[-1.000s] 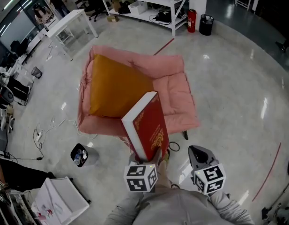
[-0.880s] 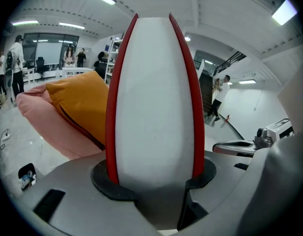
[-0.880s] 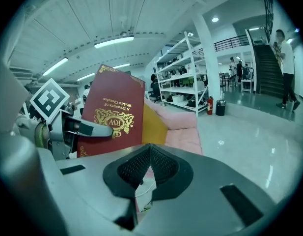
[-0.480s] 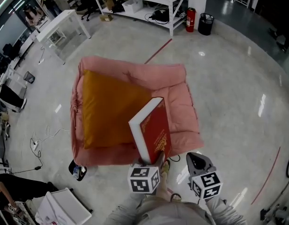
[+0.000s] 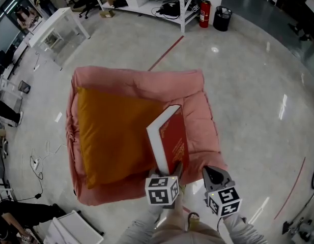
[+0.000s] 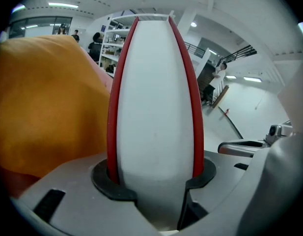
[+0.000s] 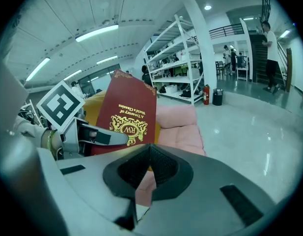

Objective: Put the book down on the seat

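**Step in hand:** bring the book over the seat and lay it down.

**Condition now**
- The left gripper (image 5: pixel 170 171) clamps the lower end of the red hardcover book (image 5: pixel 169 139). Its jaws stand wide apart, one pad on each cover, and the left gripper view shows the white page block between them.
- The book stands on end, tilted. It is held over the near edge of the pink padded seat (image 5: pixel 192 93), at the right edge of the orange cushion (image 5: pixel 113 136). It appears to hang clear of both.
- The right gripper (image 5: pixel 213 176) sits just beside the left one, off the seat's near right corner. Its jaws are together and hold nothing.

**Recommended procedure (judgement)**
1. Aim for the bare pink strip between the cushion's right edge and the seat's right edge. The cushion is plump and sloped, so a book laid on it is likely to slide.
2. Lower the far end of the book first and tip it until one cover lies flat on the padding.
3. Open the jaws only once the padding carries the weight. Released on end, a thick book is likely to topple toward the near edge.
4. Withdraw the left gripper toward the near edge, along the covers, so the pads do not drag the book.
5. Hold the right gripper clear of the near right corner, or use it to steady the spine if the book rocks.
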`<state>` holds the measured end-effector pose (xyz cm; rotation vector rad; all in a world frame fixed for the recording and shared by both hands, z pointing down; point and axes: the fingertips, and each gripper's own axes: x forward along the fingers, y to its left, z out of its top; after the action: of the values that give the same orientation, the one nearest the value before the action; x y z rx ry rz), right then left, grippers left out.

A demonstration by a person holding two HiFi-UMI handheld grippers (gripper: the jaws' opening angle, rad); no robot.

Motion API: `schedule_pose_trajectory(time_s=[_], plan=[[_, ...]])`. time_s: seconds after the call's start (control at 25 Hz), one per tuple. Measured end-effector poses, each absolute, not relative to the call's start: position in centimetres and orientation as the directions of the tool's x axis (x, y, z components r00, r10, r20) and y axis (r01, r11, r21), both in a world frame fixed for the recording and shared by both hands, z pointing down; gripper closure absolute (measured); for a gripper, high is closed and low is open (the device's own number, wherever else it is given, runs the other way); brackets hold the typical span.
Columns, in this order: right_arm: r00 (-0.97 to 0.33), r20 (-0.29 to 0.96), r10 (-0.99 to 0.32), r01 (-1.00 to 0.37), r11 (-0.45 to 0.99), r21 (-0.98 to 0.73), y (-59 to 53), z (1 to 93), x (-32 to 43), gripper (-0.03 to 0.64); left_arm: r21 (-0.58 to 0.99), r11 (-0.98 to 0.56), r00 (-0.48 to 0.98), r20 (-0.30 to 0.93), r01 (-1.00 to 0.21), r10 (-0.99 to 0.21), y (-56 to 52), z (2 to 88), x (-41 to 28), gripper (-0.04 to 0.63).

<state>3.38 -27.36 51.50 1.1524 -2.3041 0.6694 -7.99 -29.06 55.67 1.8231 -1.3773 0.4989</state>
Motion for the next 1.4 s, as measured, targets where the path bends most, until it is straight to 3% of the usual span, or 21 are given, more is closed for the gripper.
schedule_pose_trajectory(time_s=[0.8, 1.4], plan=[[-0.467, 0.691, -0.552, -0.870, 0.425, -0.249, -30.9, 61.2, 2.4, 0.611, 0.411, -0.066, 0.394, 0.800, -0.909, -0.452, -38.8, 70.7, -6.5, 0.350], [-0.452, 0.706, -0.546, -0.884, 0.381, -0.271, -30.6, 62.8, 2.6, 0.612, 0.426, 0.021, 0.395, 0.857, -0.905, -0.330, -40.1, 76.6, -5.1, 0.350]])
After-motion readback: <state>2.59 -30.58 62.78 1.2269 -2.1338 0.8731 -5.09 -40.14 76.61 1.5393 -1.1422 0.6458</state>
